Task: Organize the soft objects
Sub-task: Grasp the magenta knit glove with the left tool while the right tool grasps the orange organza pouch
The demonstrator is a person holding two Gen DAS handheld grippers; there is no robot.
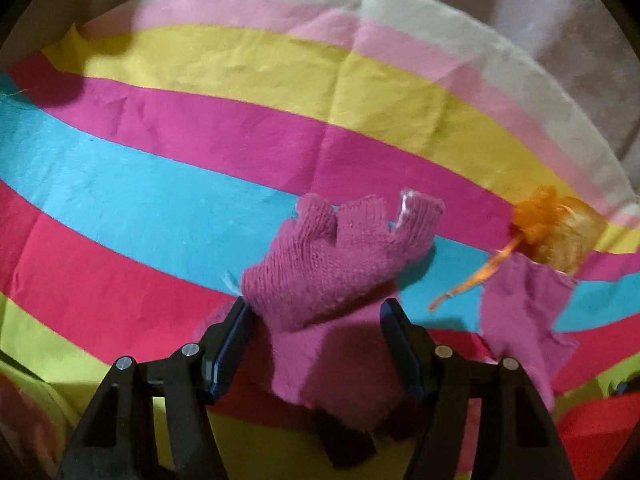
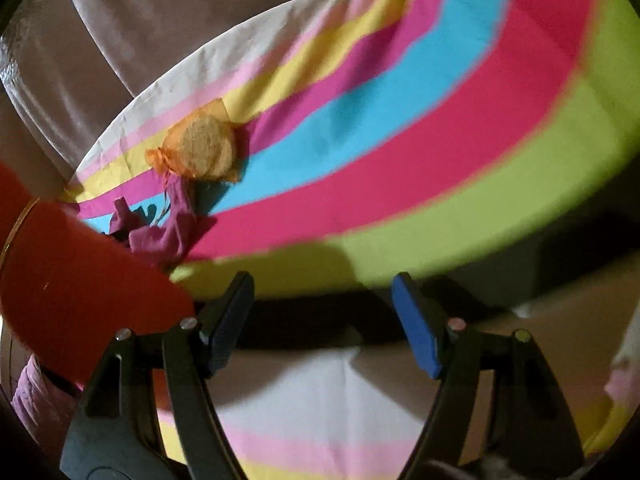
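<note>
A pink knitted glove [image 1: 332, 264] lies on the striped cloth [image 1: 160, 200], fingers pointing away. My left gripper [image 1: 316, 304] stands open just over its cuff, a finger on either side; the pads do not press on it. A second pink glove [image 1: 520, 320] lies to its right, beside an orange mesh pouch [image 1: 560, 232] with a ribbon. From the right wrist, the pouch [image 2: 204, 152] holds a round yellowish pad, and the pink gloves [image 2: 160, 232] lie in front of it. My right gripper [image 2: 324, 280] is open and empty over the table's near edge.
The striped cloth [image 2: 400, 160] covers a round table and hangs over its near edge. A person's red sleeve [image 2: 80, 288] with a thin gold bangle [image 2: 16, 224] crosses the left of the right wrist view. Pale draped fabric [image 2: 120, 40] lies beyond the table.
</note>
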